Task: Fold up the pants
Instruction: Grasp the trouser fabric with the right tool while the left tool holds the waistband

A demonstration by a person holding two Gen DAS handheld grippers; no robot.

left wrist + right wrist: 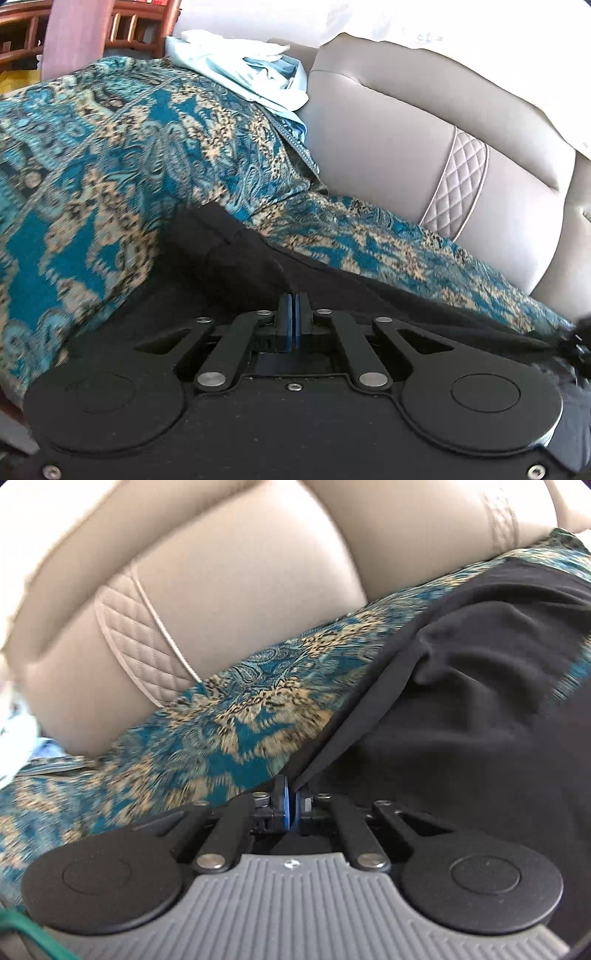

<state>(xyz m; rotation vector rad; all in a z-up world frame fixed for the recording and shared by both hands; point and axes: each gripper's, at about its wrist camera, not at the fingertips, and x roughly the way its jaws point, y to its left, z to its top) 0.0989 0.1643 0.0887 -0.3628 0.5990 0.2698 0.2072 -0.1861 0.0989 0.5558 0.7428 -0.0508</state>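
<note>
Black pants [236, 258] lie on a teal and gold patterned cover over a sofa seat. In the left wrist view my left gripper [294, 300] has its blue pads pressed together on the black cloth. In the right wrist view the pants [461, 709] spread to the right in loose folds. My right gripper [293, 794] is shut on an edge of the pants, and the cloth runs taut up and right from the pads.
The patterned cover [110, 147] drapes the seat and arm. The beige leather sofa back [406, 140] with a quilted strip rises behind; it also shows in the right wrist view [240, 590]. Light blue clothes [255, 70] are piled at the back. A wooden chair [140, 22] stands behind.
</note>
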